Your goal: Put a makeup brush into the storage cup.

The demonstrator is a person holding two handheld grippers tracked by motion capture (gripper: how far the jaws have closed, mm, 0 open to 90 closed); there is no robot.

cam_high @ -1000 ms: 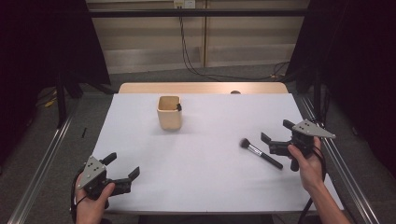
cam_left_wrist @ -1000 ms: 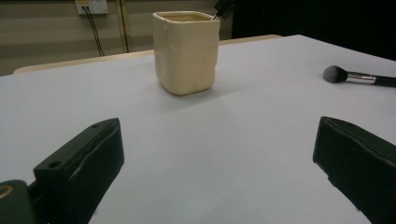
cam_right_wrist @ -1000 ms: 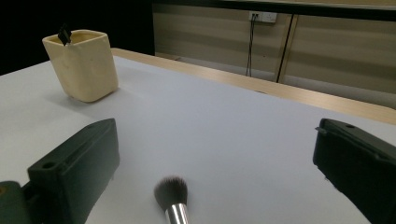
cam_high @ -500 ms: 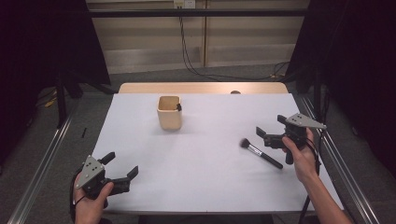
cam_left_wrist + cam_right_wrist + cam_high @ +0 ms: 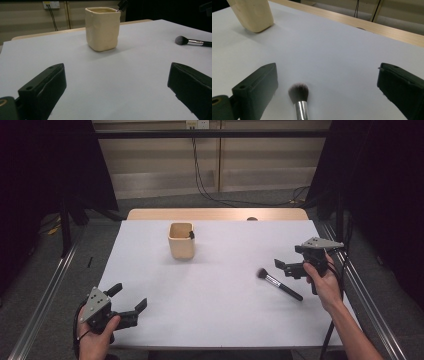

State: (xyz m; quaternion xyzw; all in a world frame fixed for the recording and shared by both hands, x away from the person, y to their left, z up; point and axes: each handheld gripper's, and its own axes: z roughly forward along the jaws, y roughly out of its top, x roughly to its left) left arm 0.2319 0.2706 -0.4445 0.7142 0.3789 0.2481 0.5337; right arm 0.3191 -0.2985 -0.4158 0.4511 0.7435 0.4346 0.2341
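A makeup brush point(image 5: 280, 285) with a dark head, silver ferrule and black handle lies on the white table at the right. My right gripper point(image 5: 289, 259) hovers open just above and behind it; in the right gripper view the brush head point(image 5: 299, 93) lies between the wide-apart jaws, nearer the left one. A cream square cup point(image 5: 181, 240) stands at the middle back, with a black item point(image 5: 191, 235) poking over its rim. My left gripper point(image 5: 129, 297) rests open near the front left corner, holding nothing, and looks toward the cup point(image 5: 101, 28) and the brush point(image 5: 190, 41).
The white table top point(image 5: 225, 315) has a bare wooden strip point(image 5: 215, 214) along its far edge. Metal rails point(image 5: 45, 300) run along the floor on both sides. Cables hang down the back wall point(image 5: 200, 165).
My right gripper has moved left and forward, closing in on the brush until its jaws straddle the brush head. The left gripper, the cup and the brush have stayed put.
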